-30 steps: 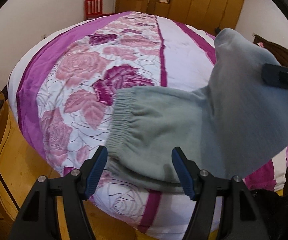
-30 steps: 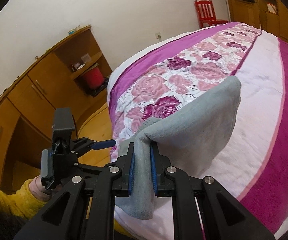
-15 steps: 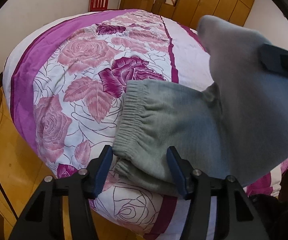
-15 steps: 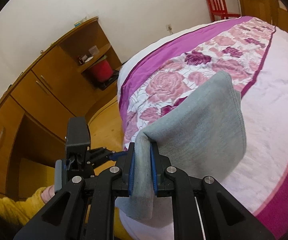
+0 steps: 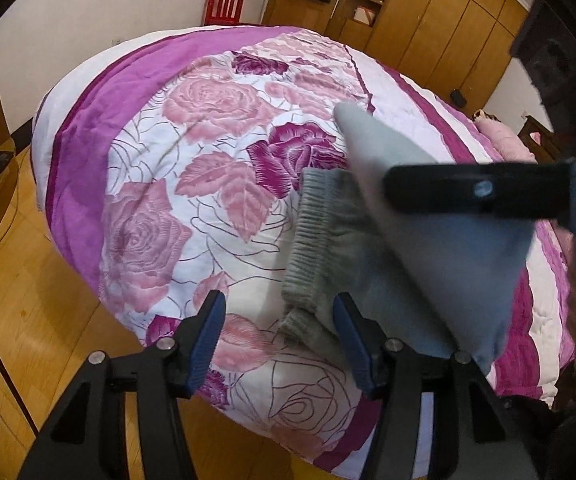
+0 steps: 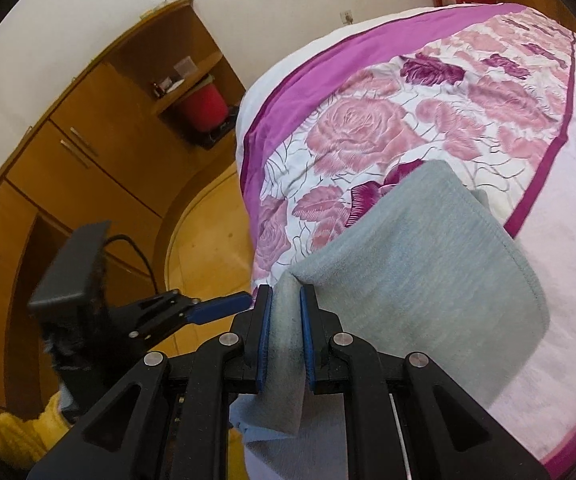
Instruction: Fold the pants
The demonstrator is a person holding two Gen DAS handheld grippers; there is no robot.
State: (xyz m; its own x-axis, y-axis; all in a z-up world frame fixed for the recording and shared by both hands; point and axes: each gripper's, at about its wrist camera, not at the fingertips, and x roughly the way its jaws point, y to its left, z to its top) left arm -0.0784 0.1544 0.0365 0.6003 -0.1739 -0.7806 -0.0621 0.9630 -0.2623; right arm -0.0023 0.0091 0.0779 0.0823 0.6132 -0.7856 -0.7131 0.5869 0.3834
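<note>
Grey sweatpants (image 5: pixel 327 248) lie on the floral bed, their ribbed waistband (image 5: pixel 307 224) facing left. One leg end (image 6: pixel 427 264) is lifted and doubled back over the waist half, and my right gripper (image 6: pixel 284 320) is shut on its edge. In the left wrist view that leg (image 5: pixel 447 256) hangs over the pants, with a finger of the right gripper (image 5: pixel 467 192) across it. My left gripper (image 5: pixel 280 332) is open, low over the near bed edge. The waistband's near corner sits between its fingers, close to the right one, and no pad presses on it.
The purple and pink rose quilt (image 5: pixel 208 160) covers the bed, with wooden floor (image 5: pixel 28 320) around it. A red chair (image 5: pixel 226 2) and wardrobes (image 5: pixel 427 20) stand at the far wall. A wooden cabinet (image 6: pixel 68 160) holds a red bucket (image 6: pixel 204 106). A yellow sleeve (image 6: pixel 0 440) shows at lower left.
My right gripper has carried the lifted leg lower and further over the waist half. My left gripper has narrowed a little and shifted left, so the waistband corner lies by its right finger.
</note>
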